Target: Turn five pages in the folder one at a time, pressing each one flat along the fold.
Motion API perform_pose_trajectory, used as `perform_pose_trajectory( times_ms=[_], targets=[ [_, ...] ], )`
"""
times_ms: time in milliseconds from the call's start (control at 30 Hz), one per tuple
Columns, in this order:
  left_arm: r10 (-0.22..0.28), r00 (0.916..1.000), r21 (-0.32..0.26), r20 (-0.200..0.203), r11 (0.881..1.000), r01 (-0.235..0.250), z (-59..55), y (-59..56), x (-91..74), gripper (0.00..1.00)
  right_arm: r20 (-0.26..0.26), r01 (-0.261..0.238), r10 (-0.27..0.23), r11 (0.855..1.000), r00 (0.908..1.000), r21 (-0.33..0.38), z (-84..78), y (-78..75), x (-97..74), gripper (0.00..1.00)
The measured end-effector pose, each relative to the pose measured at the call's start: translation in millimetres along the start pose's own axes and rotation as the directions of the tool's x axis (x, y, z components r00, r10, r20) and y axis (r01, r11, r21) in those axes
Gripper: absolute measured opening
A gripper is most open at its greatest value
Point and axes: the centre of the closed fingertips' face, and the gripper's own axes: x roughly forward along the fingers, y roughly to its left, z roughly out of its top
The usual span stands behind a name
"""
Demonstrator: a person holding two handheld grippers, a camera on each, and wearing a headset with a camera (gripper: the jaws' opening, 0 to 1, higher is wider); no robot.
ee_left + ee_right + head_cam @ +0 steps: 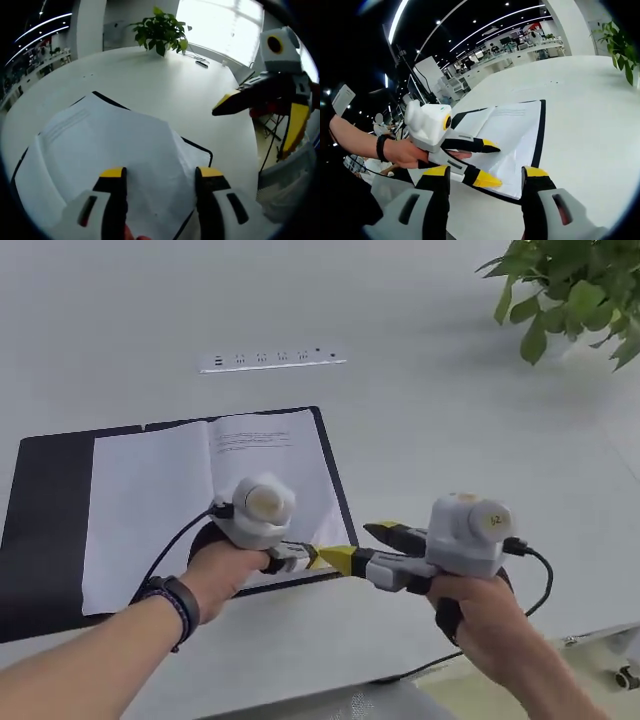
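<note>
A black folder (45, 510) is lying open on the white tabletop (450, 420), showing a blank left-hand page (150, 510) and a right-hand page (265, 450) with a few lines of print at its top. The left hand-held gripper (161, 172) is hovering over the lower part of the right-hand page, near the folder's outer edge, with its yellow-tipped jaws standing wide apart and gripping nothing. In the left gripper view the white paper is lying between and beyond the two tips, though I cannot tell whether they are touching it. The right hand-held gripper (486, 171) is sitting just off the folder's right edge, over bare tabletop, pointing across at the left one. Its jaws are also gaping wide and carrying nothing, and in the head view their tips are nearly meeting the left hand-held gripper's tips. The person's left wrist is wearing a dark wristband (175, 600). A white power strip (272, 359) is lying on the tabletop beyond the folder, and a leafy potted plant (570, 290) is standing at the far right.
</note>
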Motion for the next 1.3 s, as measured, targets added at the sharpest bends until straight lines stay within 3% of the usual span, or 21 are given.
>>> perform_pose_trajectory(
  times_ms=[100,267,567,867,1033,1167,1300],
  targets=[
    [0.000,1.0000,-0.001,0.001,1.000,0.000,-0.1,0.1,-0.1,0.55,0.009,-0.008,0.007,1.000,0.9999,0.018,5.8,-6.9,8.8,0.54],
    [0.001,1.0000,-0.002,0.003,1.000,-0.001,-0.2,1.1,-0.6,0.54,-0.020,-0.018,0.018,1.000,0.9996,0.013,5.3,-14.2,22.6,0.54],
    [0.025,0.9997,0.040,-0.003,0.999,-0.025,-2.5,3.4,1.0,0.52,-0.012,-0.018,0.019,0.997,0.9997,0.073,5.9,-25.5,32.9,0.51],
    [0.022,0.9997,0.028,0.006,0.999,-0.022,-1.5,4.0,0.7,0.51,-0.033,-0.028,0.032,0.993,0.9989,0.112,-0.7,-34.6,48.9,0.50],
    [0.020,0.9998,0.021,0.008,1.000,-0.020,-1.1,4.1,0.6,0.51,-0.037,-0.037,0.043,0.989,0.9984,0.140,-3.3,-38.0,53.9,0.49],
    [0.017,0.9998,0.017,0.009,1.000,-0.017,-0.8,3.7,0.5,0.51,-0.031,-0.056,0.062,0.983,0.9976,0.173,-5.8,-36.0,54.4,0.41],
    [-0.004,1.0000,0.021,0.002,1.000,0.004,-2.8,-0.9,-2.8,0.56,-0.034,-0.058,0.066,0.980,0.9973,0.190,-13.0,-35.1,51.8,0.40]
  ],
)
